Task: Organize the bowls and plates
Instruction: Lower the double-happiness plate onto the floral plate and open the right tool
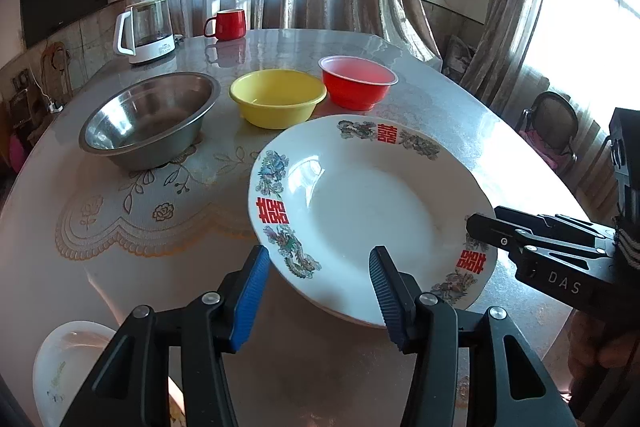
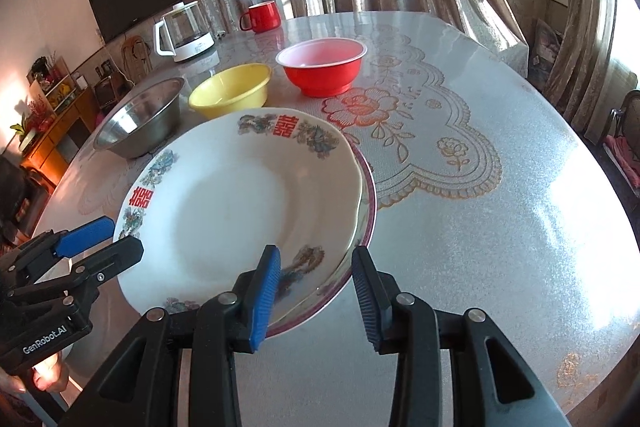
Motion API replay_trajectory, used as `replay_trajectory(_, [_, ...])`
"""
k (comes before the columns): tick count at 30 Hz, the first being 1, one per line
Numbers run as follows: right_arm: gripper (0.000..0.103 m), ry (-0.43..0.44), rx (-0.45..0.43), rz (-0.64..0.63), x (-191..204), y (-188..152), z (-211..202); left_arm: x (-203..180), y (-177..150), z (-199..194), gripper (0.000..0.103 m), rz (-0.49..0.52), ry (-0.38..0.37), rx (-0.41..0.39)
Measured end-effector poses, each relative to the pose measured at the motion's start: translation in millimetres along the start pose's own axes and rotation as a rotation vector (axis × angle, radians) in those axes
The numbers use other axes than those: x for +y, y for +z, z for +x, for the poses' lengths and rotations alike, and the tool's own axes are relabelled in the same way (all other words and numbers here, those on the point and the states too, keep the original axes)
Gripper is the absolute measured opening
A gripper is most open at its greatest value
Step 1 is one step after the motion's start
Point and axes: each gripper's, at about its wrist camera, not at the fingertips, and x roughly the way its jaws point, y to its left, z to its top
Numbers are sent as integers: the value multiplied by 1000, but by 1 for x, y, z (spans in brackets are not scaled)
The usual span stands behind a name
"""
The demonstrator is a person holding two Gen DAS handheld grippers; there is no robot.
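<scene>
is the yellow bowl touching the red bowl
Apart. The right wrist view shows a strip of bare table between the yellow bowl and the red bowl; in the left wrist view their rims only overlap by perspective.

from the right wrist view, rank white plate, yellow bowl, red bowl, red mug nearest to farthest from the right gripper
1. White plate, right at the right gripper.
2. Yellow bowl, behind the plate, left.
3. Red bowl, slightly farther, centre.
4. Red mug, far edge by the curtain.
</scene>
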Motion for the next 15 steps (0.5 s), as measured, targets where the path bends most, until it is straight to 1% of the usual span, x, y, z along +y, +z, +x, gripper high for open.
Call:
replay_trajectory(8, [38,-7,-21,24,1,2,-4,16,-3,-9,55,-52,34,-9])
replay_trajectory(15, [38,-34,-24,19,5,4,-5,30,-8,-14,55,-89,67,-8])
